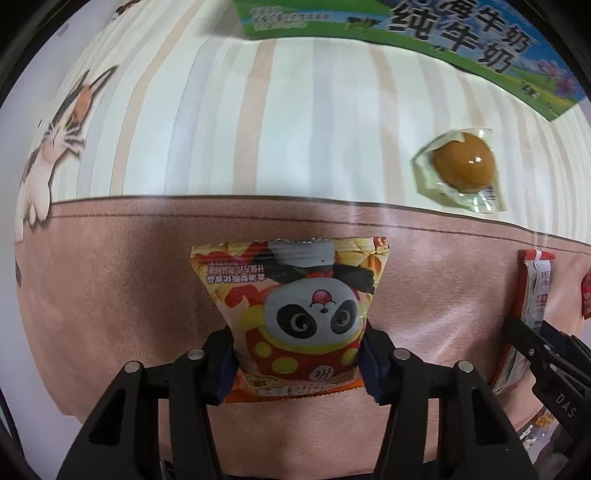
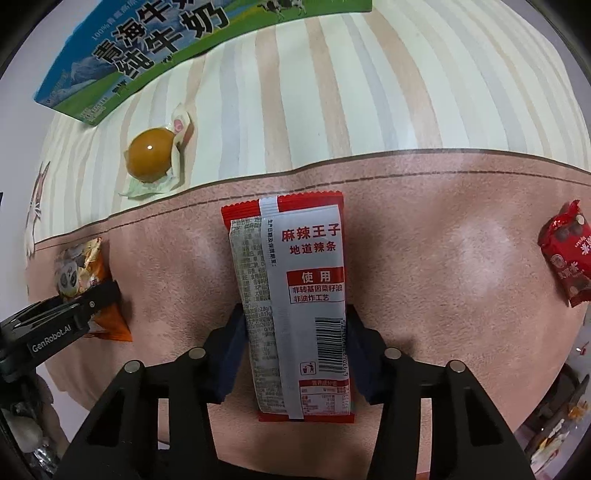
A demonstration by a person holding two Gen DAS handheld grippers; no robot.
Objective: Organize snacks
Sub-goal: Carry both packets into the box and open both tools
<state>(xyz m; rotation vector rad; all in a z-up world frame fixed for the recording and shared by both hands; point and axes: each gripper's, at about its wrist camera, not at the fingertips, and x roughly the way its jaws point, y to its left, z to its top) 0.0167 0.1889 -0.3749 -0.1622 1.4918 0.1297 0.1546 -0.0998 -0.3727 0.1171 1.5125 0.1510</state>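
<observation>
Milk carton (image 1: 406, 33) cut off at top edge; red packet (image 1: 586, 295) cropped at right.

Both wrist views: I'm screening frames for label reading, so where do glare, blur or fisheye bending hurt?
Left wrist view: the milk carton is bent and soft at the rim, glare spots the wrapped egg, and the panda snack bag is sharp. Right wrist view: the spicy strip packet print is readable, a pale sheen lies on the pink mat, and the red candy is stretched at the edge.
</observation>
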